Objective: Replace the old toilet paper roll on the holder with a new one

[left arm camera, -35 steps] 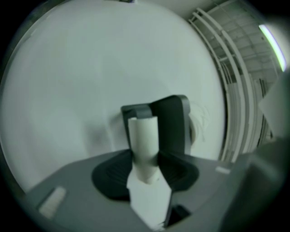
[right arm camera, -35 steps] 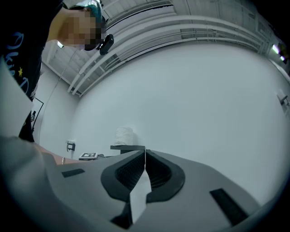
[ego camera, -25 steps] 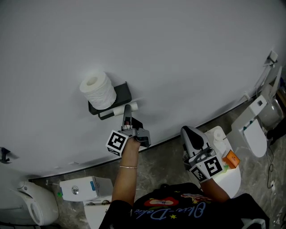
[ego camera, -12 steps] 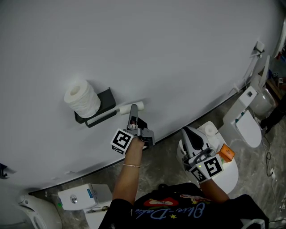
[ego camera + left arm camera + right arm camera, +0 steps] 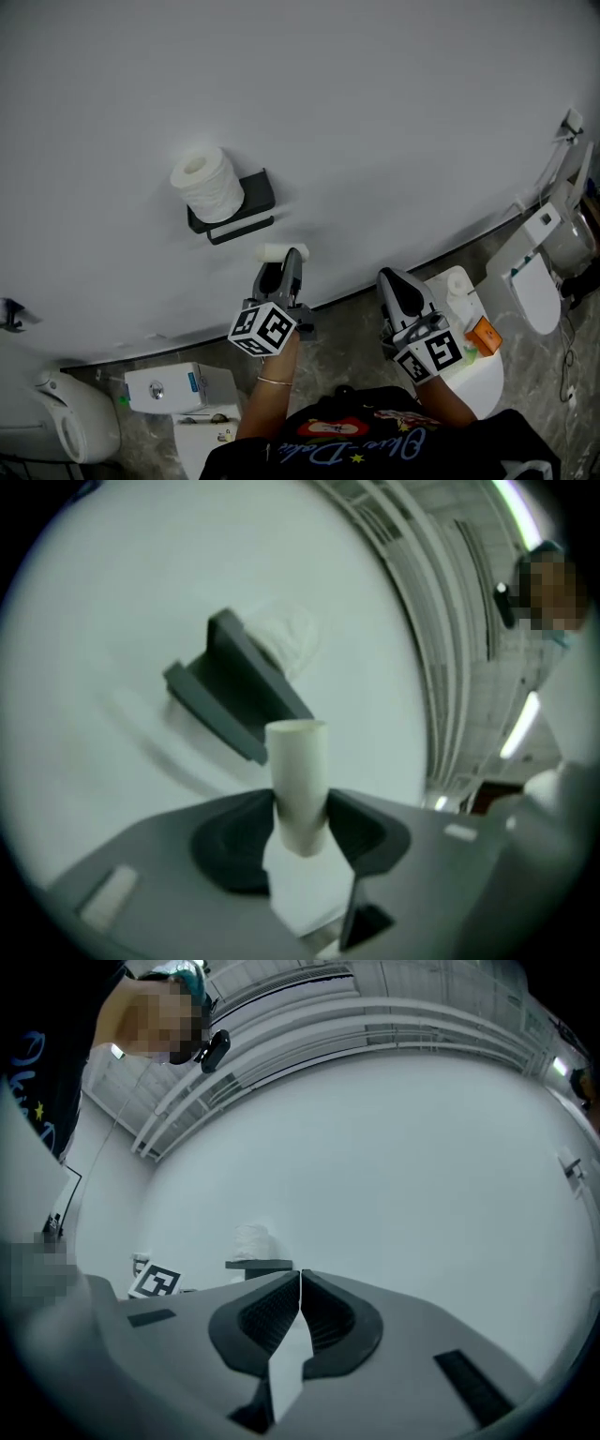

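Observation:
The old roll is a bare cardboard tube [image 5: 277, 251], and my left gripper [image 5: 286, 262] is shut on it a little right of and below the black wall holder [image 5: 246, 204]. The tube is apart from the holder. Seen from the left gripper view, the tube [image 5: 298, 780] stands upright between the pads, with the holder [image 5: 239, 691] behind it. A full white roll [image 5: 208, 184] sits on top of the holder. My right gripper [image 5: 394, 281] is shut and holds nothing, further right near the wall's foot. Its own view has the jaws [image 5: 300, 1283] pressed together.
A white wall fills most of each view. A white toilet [image 5: 530, 281] stands at the right. Under my right hand is a white lidded unit [image 5: 473, 375] with an orange box [image 5: 486, 334] on it. A white box [image 5: 178, 389] lies at the lower left.
My left gripper has drawn the cardboard tube off the holder's bar, moved it right and toward me, and rolled. The right gripper has stayed where it was.

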Motion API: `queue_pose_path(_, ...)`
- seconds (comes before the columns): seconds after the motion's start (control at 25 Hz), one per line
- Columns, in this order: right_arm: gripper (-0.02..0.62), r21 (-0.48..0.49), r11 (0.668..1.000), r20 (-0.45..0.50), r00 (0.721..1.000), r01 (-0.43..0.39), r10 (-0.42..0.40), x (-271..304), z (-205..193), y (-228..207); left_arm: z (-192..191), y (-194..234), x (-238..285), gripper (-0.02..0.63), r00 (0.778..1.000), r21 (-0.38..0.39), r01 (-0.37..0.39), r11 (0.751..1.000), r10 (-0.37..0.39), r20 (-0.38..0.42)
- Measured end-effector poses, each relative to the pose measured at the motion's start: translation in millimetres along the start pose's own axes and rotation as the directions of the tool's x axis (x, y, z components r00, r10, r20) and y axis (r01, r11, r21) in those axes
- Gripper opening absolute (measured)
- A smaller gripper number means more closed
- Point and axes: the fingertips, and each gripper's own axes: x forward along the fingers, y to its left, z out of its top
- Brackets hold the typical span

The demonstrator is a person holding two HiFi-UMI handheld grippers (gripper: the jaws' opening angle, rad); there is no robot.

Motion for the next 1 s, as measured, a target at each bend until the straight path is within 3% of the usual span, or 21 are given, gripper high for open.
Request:
queue_pose_path(0.08,0.014,0.017,0.999,-0.007,0.999,-0.042,0.042,8,-6,13,13,7,-26,0.166,0.998,0.187,-0.066,0.980,0.069,-0.006)
queue_pose_path(0.16,0.014,0.035,0.996,-0.013,0.997,-0.080,0.081,14,-12,26,27,13,-54,0.167,0.989,0.339,-0.140,0.930,0.145,0.010)
queue_pose_path(0.28,0.014,0.059,0.989,-0.026,0.990,-0.137,0.139,21,-20,46,41,19,-97,0.167,0.969,0.457,-0.239,0.857,0.243,0.051)
queue_pose_path(0.6,0.014,0.093,0.966,-0.048,0.968,-0.243,0.248,30,-33,85,42,27,-156,0.167,0.936,0.480,-0.327,0.814,0.350,0.044)
queue_pose_path(0.76,0.014,0.100,0.960,-0.051,0.962,-0.261,0.267,32,-35,92,46,23,-161,0.167,0.942,0.458,-0.322,0.829,0.329,0.066)
queue_pose_path(1.0,0.014,0.109,0.955,-0.042,0.959,-0.275,0.281,33,-37,95,48,20,-162,0.173,0.943,0.483,-0.315,0.817,0.328,0.060)
